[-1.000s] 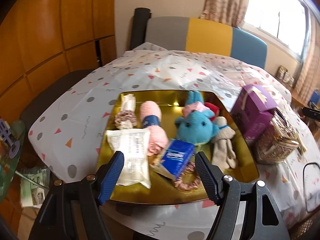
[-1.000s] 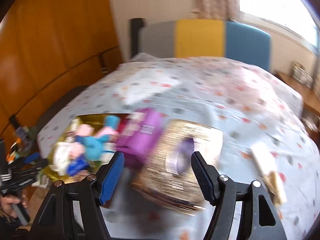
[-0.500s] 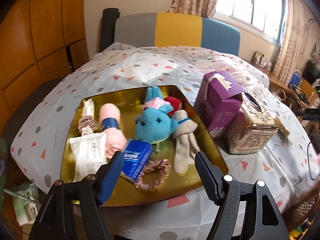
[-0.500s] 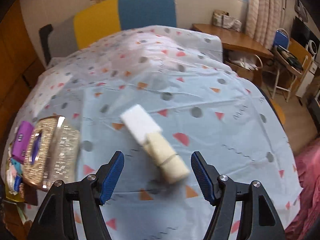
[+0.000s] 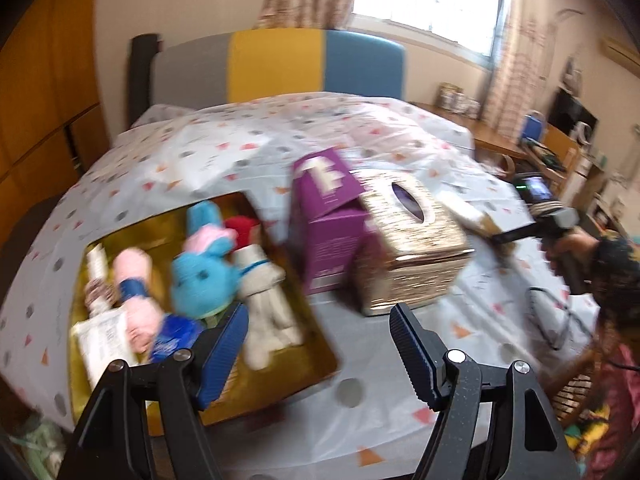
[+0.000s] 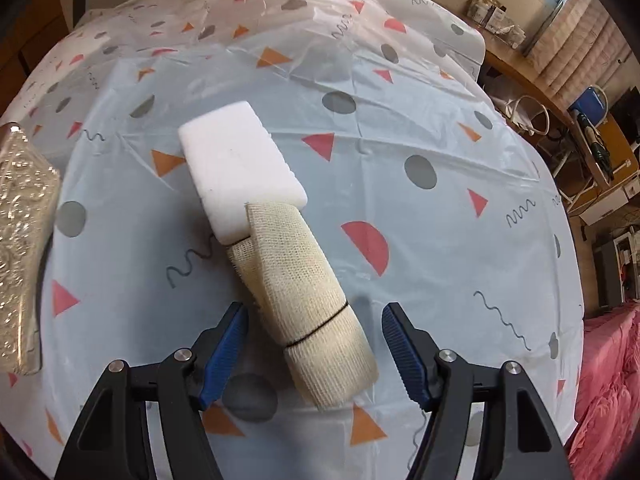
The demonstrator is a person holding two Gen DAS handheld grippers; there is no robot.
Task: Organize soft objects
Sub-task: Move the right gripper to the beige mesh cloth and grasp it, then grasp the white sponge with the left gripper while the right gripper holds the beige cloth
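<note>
A beige rolled cloth with a black band lies on the patterned tablecloth, its far end resting on a white sponge block. My right gripper points steeply down with the roll between its blue pads. Its jaws are closing, and a gap still shows on each side. In the left wrist view my left gripper is open and holds nothing, above the near right corner of a gold tray. The tray holds a blue plush, pink yarn, a white sock toy and several packets.
A purple box and a gold tissue box stand right of the tray; the tissue box sits at the left edge of the right wrist view. A person's hand is at the far right. A striped chair stands behind the table.
My right gripper has come down over the beige roll and its jaws have narrowed around it. The left gripper has swung right, so the tray now sits lower left in its view.
</note>
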